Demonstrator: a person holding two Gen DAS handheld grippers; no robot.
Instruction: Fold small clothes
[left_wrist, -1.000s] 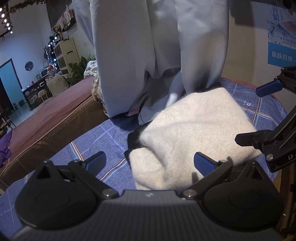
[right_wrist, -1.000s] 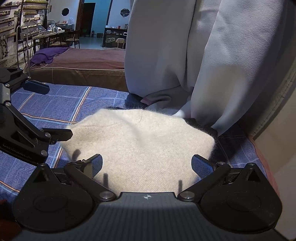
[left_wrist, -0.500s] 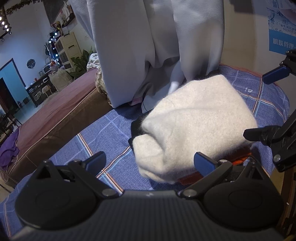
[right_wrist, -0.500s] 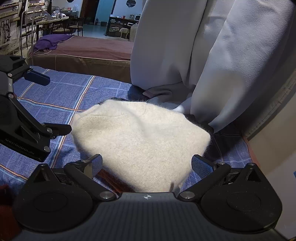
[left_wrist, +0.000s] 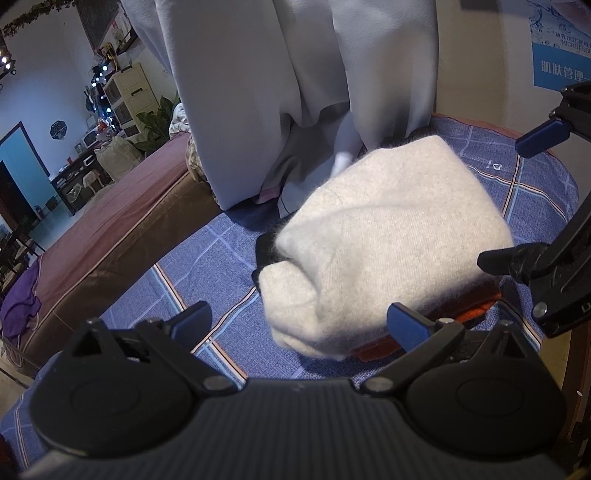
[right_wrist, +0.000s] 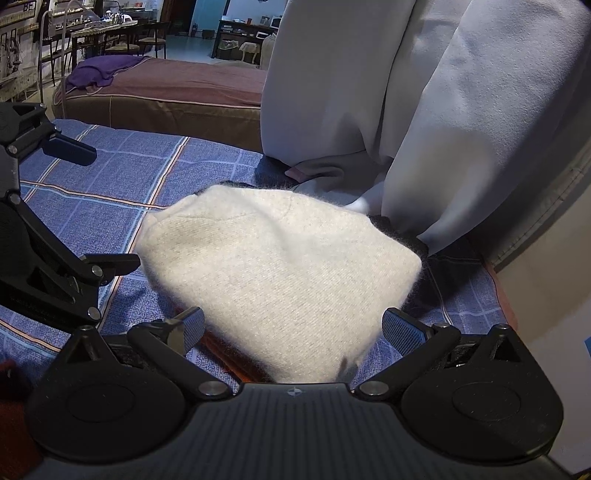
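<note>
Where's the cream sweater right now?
The cream sweater lies folded on the blue checked cloth, ahead of both open grippers, atop an orange garment, with the grey curtain just behind it.

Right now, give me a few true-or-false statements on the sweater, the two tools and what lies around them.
1. The cream sweater lies folded on a blue checked cloth. True.
2. The left tool is clamped on the sweater. False: it is open, gripping nothing.
3. Something red-orange peeks from under the sweater. True.
4. The right tool is shut. False: it is open.
5. Pale curtains hang behind the sweater. True.
</note>
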